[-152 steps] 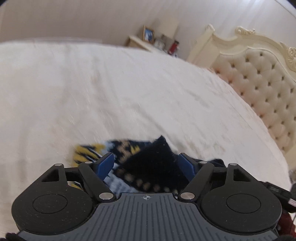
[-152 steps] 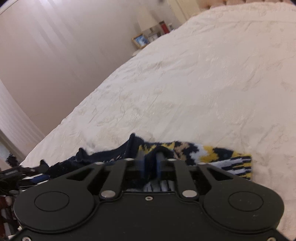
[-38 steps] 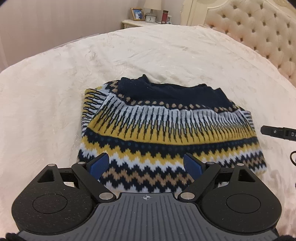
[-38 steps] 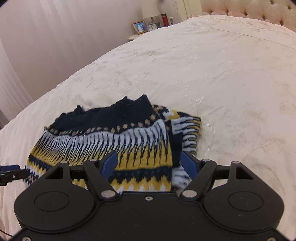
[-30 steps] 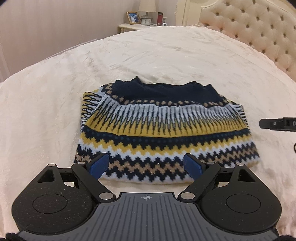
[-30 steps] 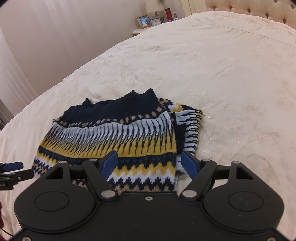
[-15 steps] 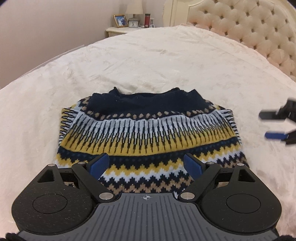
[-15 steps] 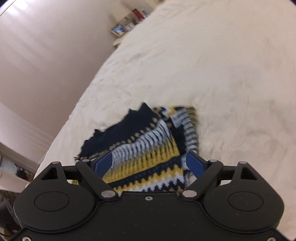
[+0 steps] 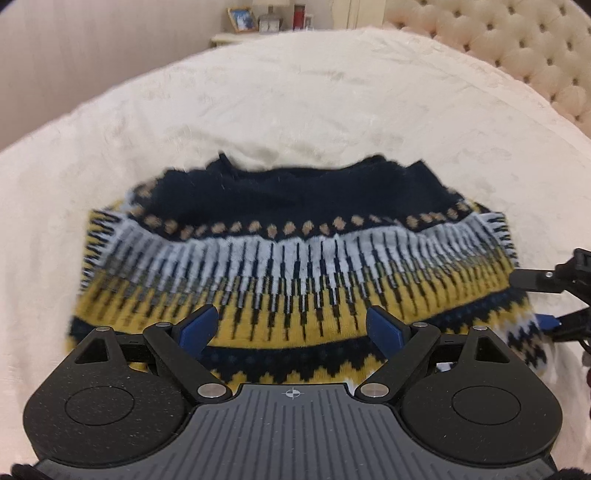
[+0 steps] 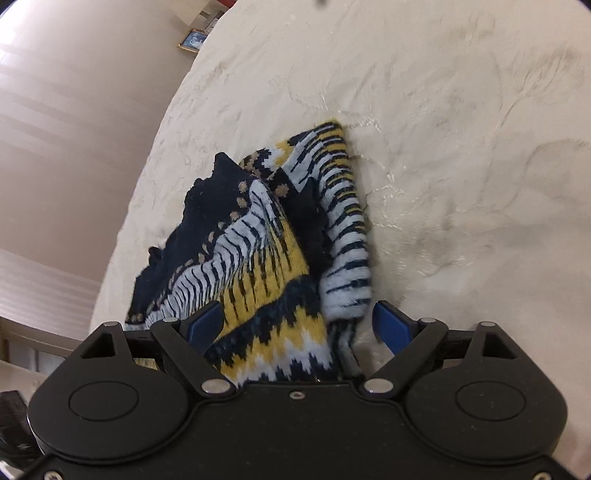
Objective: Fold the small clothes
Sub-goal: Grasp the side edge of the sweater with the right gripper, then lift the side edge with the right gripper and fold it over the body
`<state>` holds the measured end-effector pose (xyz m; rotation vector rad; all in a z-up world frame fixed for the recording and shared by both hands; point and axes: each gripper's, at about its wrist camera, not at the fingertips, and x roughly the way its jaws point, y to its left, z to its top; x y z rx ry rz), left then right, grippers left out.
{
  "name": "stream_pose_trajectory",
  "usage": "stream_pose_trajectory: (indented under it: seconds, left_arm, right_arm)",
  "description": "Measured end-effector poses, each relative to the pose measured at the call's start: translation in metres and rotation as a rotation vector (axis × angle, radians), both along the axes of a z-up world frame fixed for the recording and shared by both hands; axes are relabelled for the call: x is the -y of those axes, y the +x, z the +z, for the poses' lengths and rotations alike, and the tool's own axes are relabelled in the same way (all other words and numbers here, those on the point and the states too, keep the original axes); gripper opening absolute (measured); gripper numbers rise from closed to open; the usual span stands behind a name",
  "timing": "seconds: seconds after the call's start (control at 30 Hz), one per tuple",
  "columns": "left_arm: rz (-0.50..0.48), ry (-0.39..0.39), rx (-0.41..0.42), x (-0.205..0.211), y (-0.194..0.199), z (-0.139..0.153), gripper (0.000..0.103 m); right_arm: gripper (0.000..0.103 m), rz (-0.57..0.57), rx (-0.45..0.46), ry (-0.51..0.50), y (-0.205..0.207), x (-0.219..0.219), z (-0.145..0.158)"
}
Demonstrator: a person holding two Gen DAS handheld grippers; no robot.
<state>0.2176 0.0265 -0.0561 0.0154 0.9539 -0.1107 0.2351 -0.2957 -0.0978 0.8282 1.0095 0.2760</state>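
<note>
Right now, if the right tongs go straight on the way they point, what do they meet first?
Probably the folded sweater: its right edge lies between the open right tongs. The bedspread lies beneath; depth is unclear.

A home bedroom: a wide bed (image 9: pixel 295 96) under a cream bedspread, a tufted cream headboard (image 9: pixel 517 48), and a bedside table (image 9: pixel 240 37) holding a framed photo (image 9: pixel 242 19) against pale walls.
</note>
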Motion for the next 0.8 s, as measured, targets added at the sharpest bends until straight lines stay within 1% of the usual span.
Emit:
stream_pose_trajectory:
  seconds: [0.07, 0.13, 0.2, 0.27, 0.37, 0.43, 0.57, 0.67, 0.73, 0.8]
  left_arm:
    - [-0.003, 0.011, -0.043, 0.002, 0.009, -0.013, 0.087]
    - [-0.017, 0.044, -0.077, 0.006, 0.014, -0.027, 0.088]
    - [-0.031, 0.07, -0.08, 0.009, 0.015, -0.035, 0.091]
    - [-0.031, 0.074, -0.077, 0.01, 0.015, -0.04, 0.097]
    - [-0.042, 0.076, -0.082, 0.012, 0.018, -0.046, 0.103]
    - [-0.048, 0.068, -0.081, 0.009, 0.019, -0.047, 0.103]
    - [-0.059, 0.006, -0.063, -0.002, 0.014, -0.039, 0.1]
    - [-0.058, -0.051, -0.031, -0.021, 0.005, -0.021, 0.099]
    - [-0.048, -0.067, 0.008, -0.036, -0.004, -0.006, 0.099]
    - [-0.034, -0.051, 0.049, -0.051, -0.013, 0.008, 0.099]
  right_arm:
    - [0.091, -0.004, -0.008, 0.023, 0.003, 0.0, -0.006]
    - [0.093, -0.002, -0.011, 0.042, 0.005, 0.001, -0.01]
    - [0.096, -0.005, -0.008, 0.073, 0.007, 0.002, -0.012]
    - [0.101, -0.009, -0.005, 0.102, 0.009, 0.003, -0.014]
    - [0.103, -0.002, 0.006, 0.108, 0.012, -0.001, -0.015]
    - [0.103, 0.008, 0.027, 0.113, 0.014, -0.004, -0.015]
    - [0.103, -0.006, 0.068, 0.153, 0.017, -0.009, -0.018]
    - [0.103, -0.015, 0.093, 0.168, 0.018, -0.014, -0.02]
    - [0.103, -0.012, 0.101, 0.155, 0.019, -0.017, -0.019]
    - [0.103, -0.014, 0.105, 0.141, 0.019, -0.02, -0.018]
